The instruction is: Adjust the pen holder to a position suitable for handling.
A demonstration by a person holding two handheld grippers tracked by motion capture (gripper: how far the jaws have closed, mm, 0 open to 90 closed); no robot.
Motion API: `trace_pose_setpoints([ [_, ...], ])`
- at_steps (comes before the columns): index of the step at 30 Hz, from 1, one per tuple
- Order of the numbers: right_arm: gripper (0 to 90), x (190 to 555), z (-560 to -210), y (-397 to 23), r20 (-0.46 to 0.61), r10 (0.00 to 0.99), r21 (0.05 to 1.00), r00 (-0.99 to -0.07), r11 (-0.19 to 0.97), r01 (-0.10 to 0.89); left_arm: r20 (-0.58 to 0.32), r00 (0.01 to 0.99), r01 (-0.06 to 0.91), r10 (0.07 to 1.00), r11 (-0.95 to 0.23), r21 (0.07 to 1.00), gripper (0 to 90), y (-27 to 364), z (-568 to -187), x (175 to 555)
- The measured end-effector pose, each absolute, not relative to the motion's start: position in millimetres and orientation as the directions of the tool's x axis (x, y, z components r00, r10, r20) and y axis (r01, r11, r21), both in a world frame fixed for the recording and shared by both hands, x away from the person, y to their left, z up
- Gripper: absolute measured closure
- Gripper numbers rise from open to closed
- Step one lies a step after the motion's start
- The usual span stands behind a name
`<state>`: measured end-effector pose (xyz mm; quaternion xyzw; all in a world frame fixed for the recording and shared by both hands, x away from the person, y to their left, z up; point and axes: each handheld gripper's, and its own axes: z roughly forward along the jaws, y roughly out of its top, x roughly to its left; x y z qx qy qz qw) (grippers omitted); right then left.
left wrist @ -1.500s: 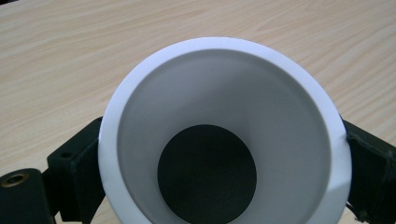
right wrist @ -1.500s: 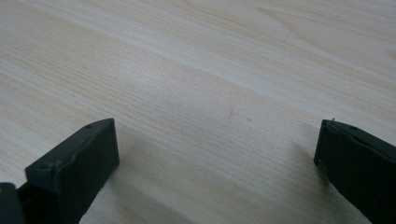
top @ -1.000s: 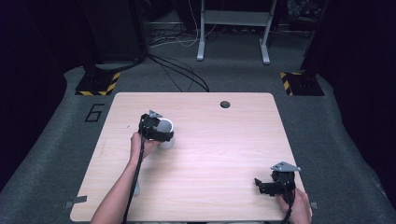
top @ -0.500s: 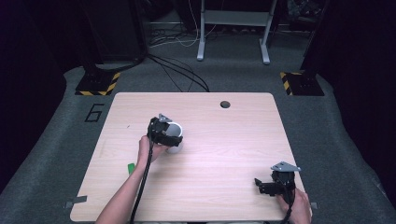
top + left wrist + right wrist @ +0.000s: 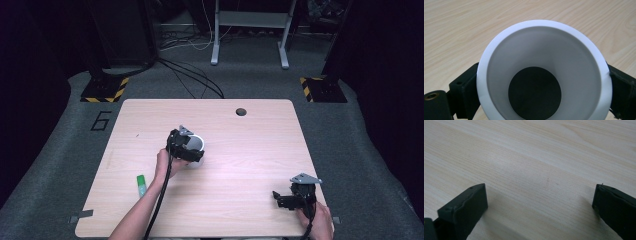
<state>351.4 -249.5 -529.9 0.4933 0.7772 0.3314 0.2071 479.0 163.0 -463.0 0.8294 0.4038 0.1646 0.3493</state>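
From the high view I see my left gripper (image 5: 192,150) over the middle of the bench (image 5: 250,150), with a white cup (image 5: 196,144) between its jaws and a small green thing (image 5: 142,184) lying behind my hand. The left gripper view adds what that one hides: the cup (image 5: 544,72) lies along the jaws, mouth facing the camera, dark round base farthest off. The jaws press its two sides. My right gripper (image 5: 290,200) rests near the bench's close edge, jaws wide, holding nothing.
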Motion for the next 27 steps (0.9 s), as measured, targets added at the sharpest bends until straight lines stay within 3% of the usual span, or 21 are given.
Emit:
trace_pose_setpoints([
  [27, 0.0, 351, -530, -250, 0.003, 0.903, 0.719, -0.429, 0.296, 0.629, -0.006, 0.684, 0.503, 0.729, -0.466, 0.728, 6.4, 117, -465, 458],
])
